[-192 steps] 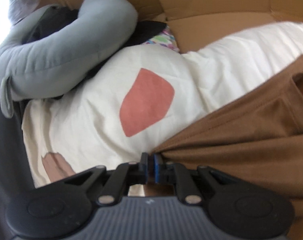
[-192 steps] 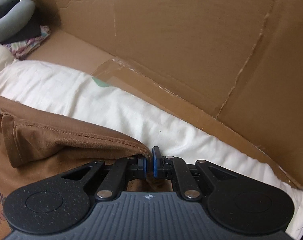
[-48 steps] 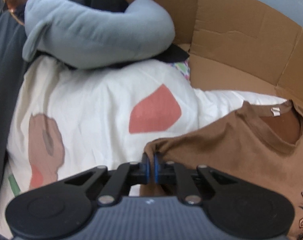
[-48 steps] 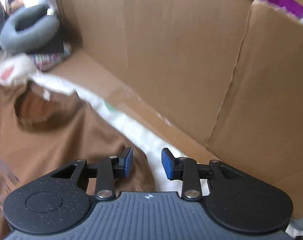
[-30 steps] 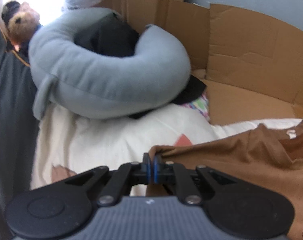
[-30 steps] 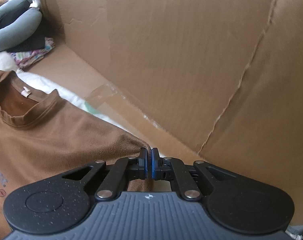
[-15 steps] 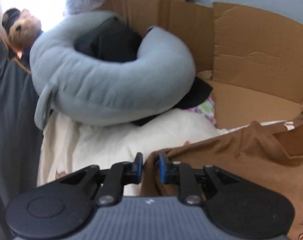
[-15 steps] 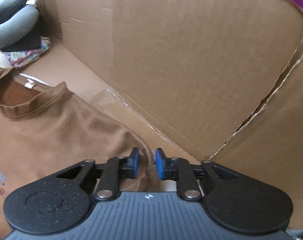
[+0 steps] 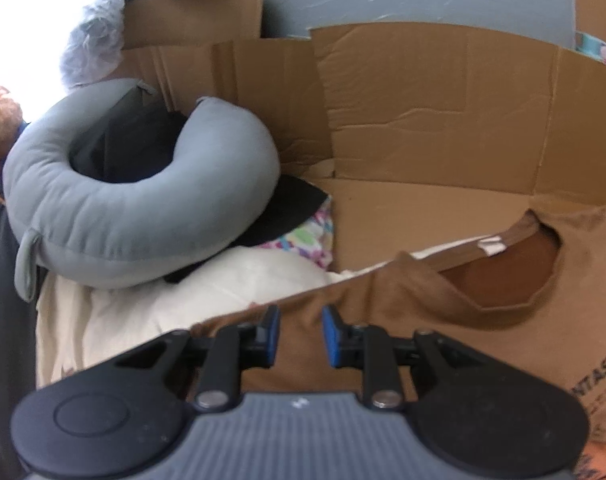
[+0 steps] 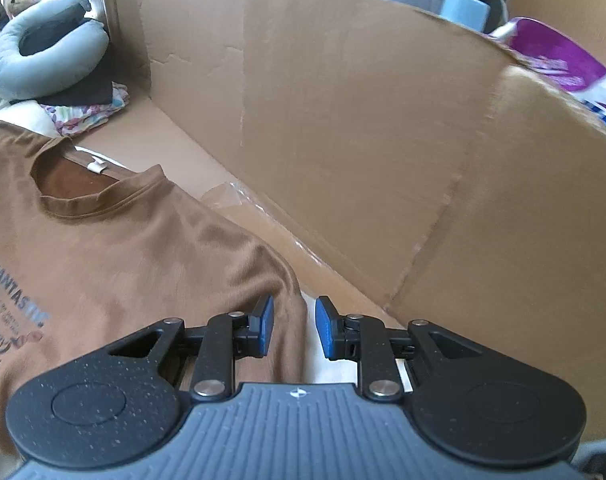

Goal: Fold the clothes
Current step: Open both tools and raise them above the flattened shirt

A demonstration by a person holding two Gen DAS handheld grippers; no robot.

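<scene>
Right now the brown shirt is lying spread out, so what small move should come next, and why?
Probably lift both tools clear. The brown shirt lies print-up. The left tool and right tool are opening at its shoulders, pads off the cloth. Then regrip one side to begin the fold.

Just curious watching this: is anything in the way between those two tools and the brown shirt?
Nothing visible. The brown shirt lies spread right under both tools, the left tool and right tool, whose jaws are opening over its shoulders.
</scene>
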